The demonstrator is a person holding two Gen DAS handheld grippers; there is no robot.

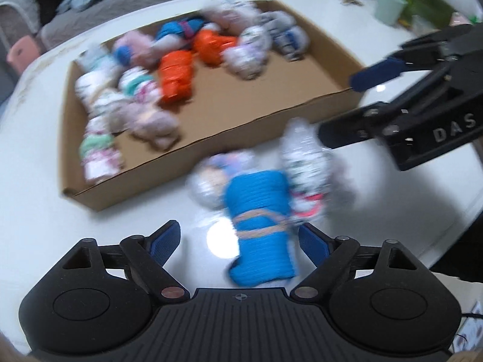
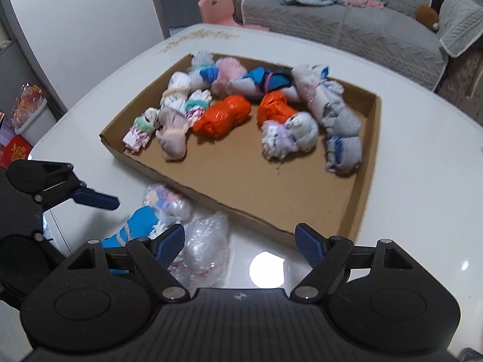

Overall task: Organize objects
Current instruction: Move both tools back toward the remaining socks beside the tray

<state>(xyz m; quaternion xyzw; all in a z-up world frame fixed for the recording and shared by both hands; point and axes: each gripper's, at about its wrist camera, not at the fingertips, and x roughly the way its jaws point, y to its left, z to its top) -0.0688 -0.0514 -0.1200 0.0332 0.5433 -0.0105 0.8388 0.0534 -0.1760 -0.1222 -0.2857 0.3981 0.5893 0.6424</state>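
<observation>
Blue sock roll [image 1: 261, 229] fills the left view; right shows sofa [image 2: 347, 27].

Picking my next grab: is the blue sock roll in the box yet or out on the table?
Out. The blue sock roll lies on the white table, outside the cardboard box.

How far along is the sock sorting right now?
Done: many rolled bundles, two orange ones among them, already lie in the cardboard box. In hand: nothing; the left gripper stands open around the blue bundle, and the right gripper is open. Left: three bundles on the table.
</observation>
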